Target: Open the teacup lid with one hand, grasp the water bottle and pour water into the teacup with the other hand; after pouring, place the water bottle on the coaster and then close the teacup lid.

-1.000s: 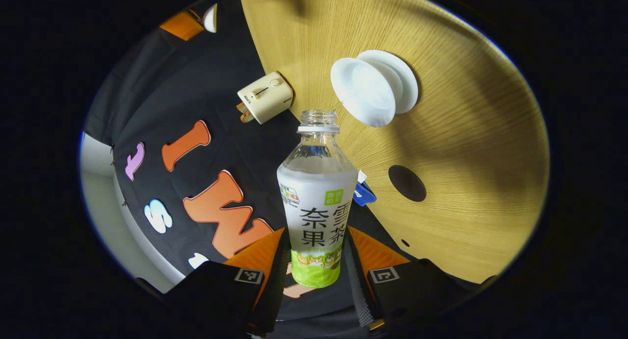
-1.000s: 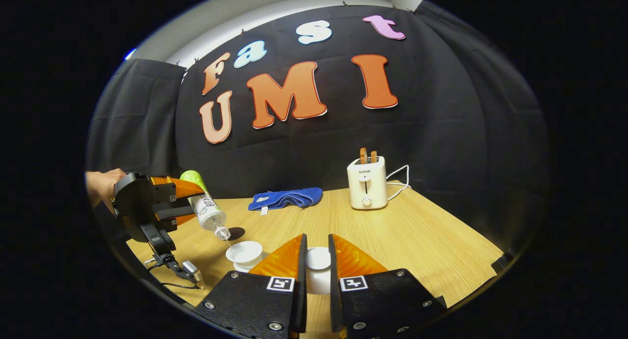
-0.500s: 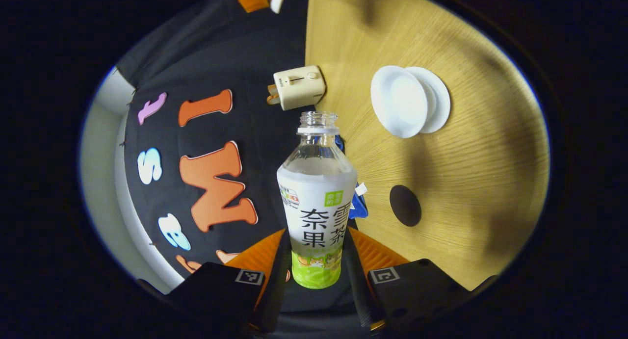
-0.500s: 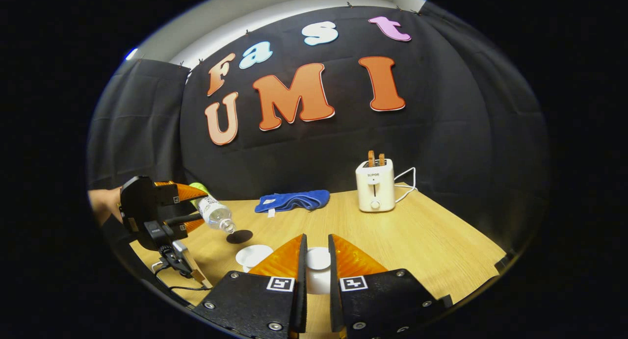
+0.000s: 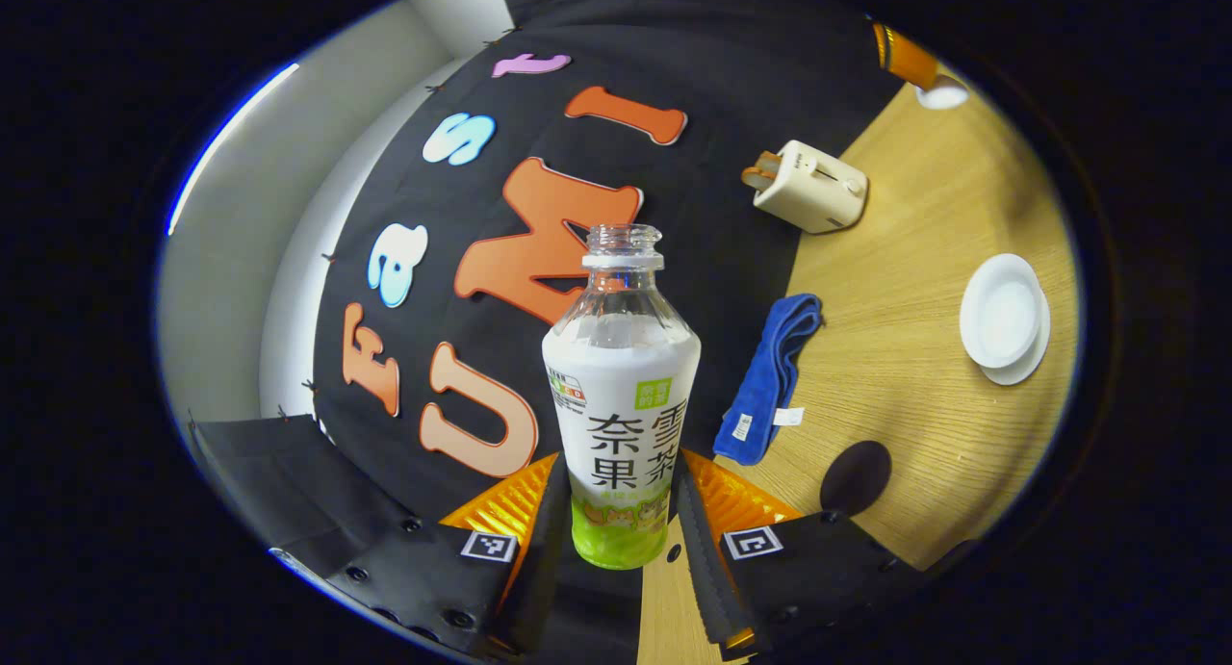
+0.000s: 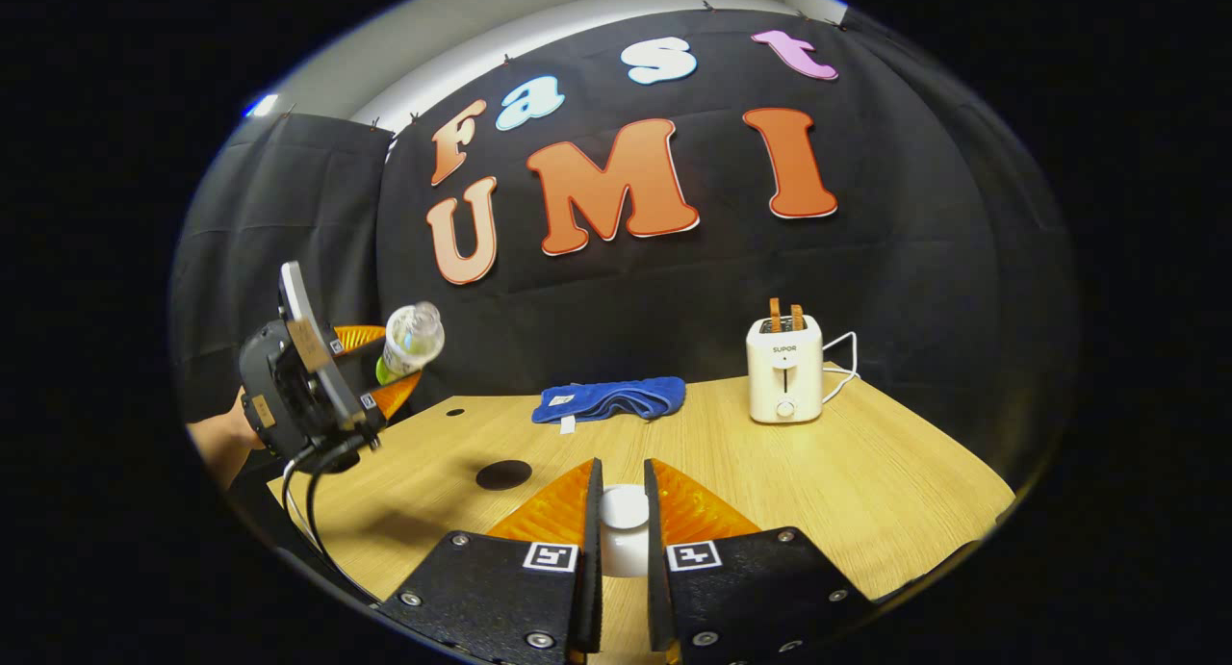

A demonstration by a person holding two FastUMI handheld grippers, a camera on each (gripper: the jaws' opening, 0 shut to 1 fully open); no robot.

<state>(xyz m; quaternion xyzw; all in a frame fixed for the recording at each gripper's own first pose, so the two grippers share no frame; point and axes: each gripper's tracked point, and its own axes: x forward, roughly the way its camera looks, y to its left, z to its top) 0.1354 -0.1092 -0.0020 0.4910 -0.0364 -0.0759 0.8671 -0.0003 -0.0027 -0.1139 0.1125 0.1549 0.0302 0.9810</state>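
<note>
A cream toaster [image 6: 784, 381] stands upright near the back of the wooden bench [image 6: 866, 492], 2 slices poking from its slots and a white cord trailing behind. A folded blue cloth [image 6: 611, 398] lies well apart to its left.

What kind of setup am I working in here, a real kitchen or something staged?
It looks staged: a recording booth, not a lived-in kitchen. A black cloth wall backs a single wooden table, which carries a few props: a toaster, a blue towel and a dark round coaster.
</note>
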